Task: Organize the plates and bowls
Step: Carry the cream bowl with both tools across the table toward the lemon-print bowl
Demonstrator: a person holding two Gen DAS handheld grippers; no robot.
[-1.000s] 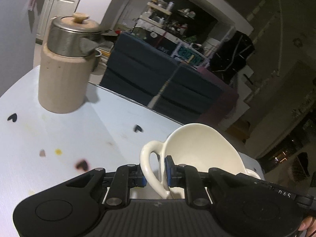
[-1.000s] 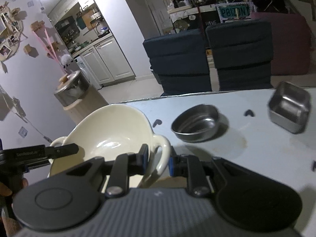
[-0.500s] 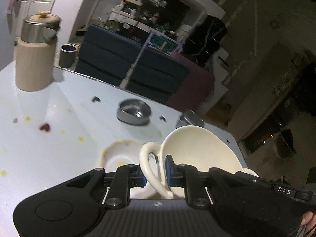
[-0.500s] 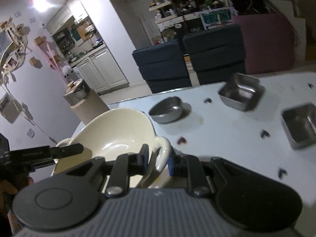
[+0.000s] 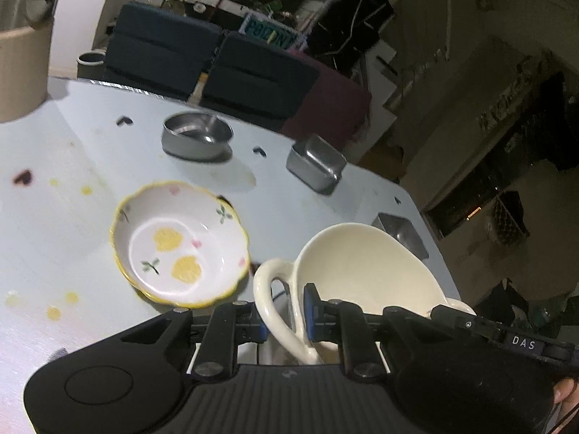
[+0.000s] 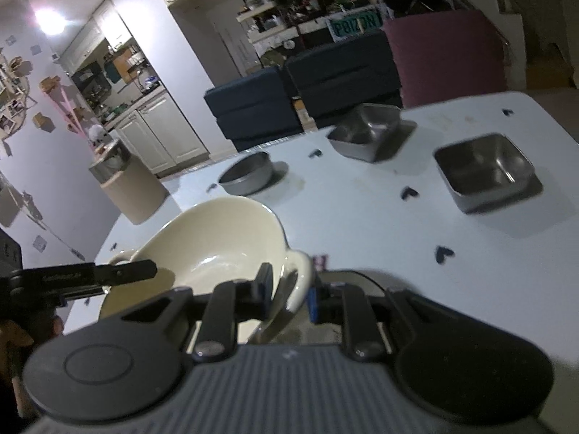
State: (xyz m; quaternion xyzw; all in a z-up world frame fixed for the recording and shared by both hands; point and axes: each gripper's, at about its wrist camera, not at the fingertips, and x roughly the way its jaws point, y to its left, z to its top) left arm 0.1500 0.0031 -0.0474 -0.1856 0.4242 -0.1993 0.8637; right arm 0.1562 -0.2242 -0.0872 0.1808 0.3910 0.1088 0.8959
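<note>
Now | both tongs point(image 5: 286, 320) point(image 6: 289, 294) clamp cream bowl point(image 5: 365, 271) handles | underside hidden

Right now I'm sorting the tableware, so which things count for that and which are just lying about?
Job: cream two-handled bowl, held by left gripper and right gripper; floral bowl; round steel bowl; square steel dishes.

Lying about: lidded canister; dark chairs.

Cream two-handled bowl point(image 5: 365, 267); white dish point(image 5: 181, 244), yellow-rimmed with lemons, at its nine o'clock; pale blue worktop point(image 5: 65, 217).
</note>
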